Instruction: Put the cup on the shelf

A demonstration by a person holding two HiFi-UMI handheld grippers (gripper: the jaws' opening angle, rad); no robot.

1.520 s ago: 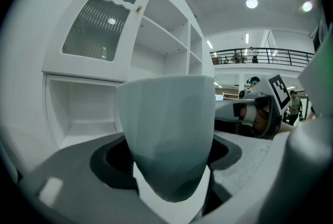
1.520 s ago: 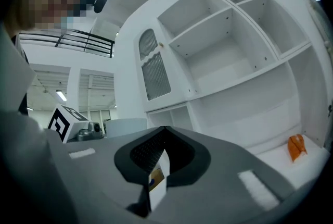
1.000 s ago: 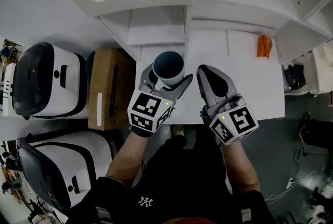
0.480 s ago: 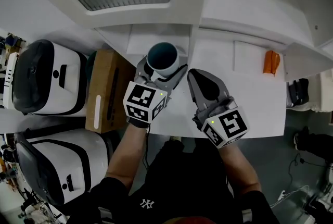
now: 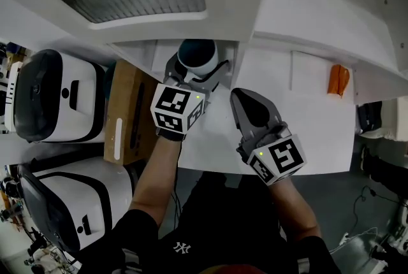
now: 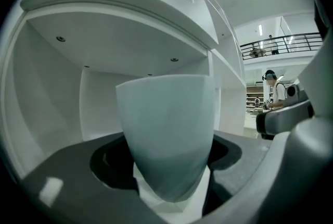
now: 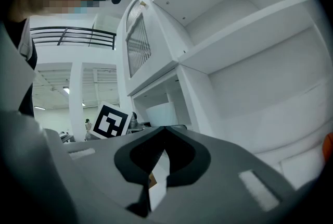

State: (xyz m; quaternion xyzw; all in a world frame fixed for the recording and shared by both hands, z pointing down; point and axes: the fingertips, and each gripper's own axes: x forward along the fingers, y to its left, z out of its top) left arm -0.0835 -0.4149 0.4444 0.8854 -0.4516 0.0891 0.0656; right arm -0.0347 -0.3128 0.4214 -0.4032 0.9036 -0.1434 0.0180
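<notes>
Left claw [image 5: 197,75] is clamped on the cup [image 5: 196,53], one jaw on each side of its lower wall. The cup stands upright at the mouth of the lower compartment of the shelf [image 5: 167,51]; whether its base touches anything cannot be told. It is smooth, round and tapered, pale outside and dark teal inside. The bare left forearm reaches forward, marker cube uppermost. Right claw [image 5: 241,97] hovers over the white desk [image 5: 306,120], its matte grey jaws together. An orange object [image 5: 337,79] lies at the desk's far right, and a cardboard box [image 5: 124,110] stands left of the desk.
</notes>
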